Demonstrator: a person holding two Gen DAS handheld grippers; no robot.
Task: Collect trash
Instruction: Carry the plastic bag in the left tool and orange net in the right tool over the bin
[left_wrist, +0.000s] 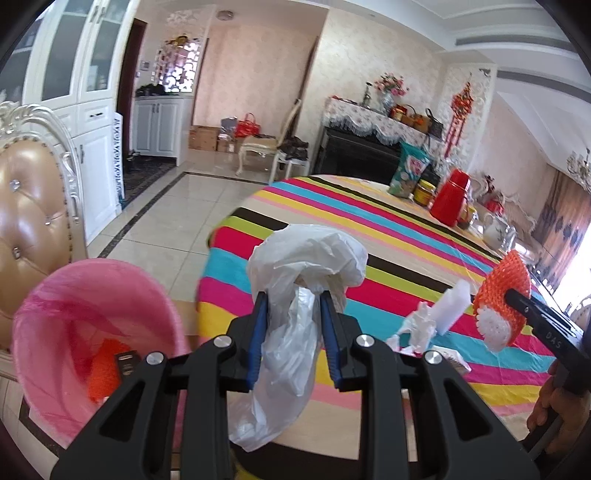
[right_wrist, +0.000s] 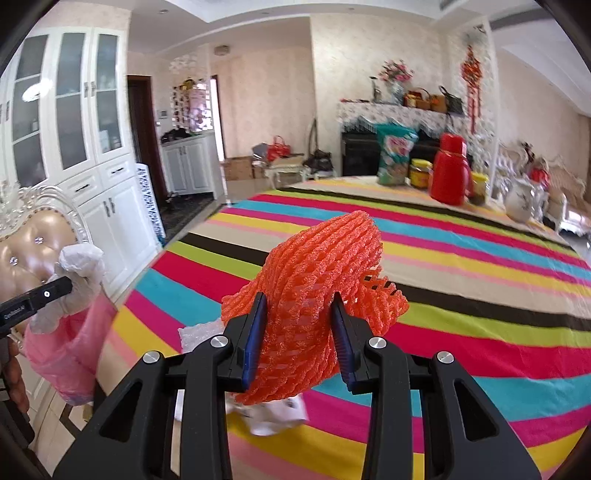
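With the left gripper (left_wrist: 291, 295) clamped on a limp white plastic bag (left_wrist: 295, 280) right of the pink bin (left_wrist: 55, 295) at lower left, and the right gripper (right_wrist: 299, 306) squeezing orange foam netting (right_wrist: 314, 266) mid-frame, either springy piece risked missing the rim.

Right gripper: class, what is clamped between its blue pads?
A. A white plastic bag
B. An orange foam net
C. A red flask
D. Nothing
B: in the right wrist view the right gripper is shut on the orange foam net, above the striped tablecloth.
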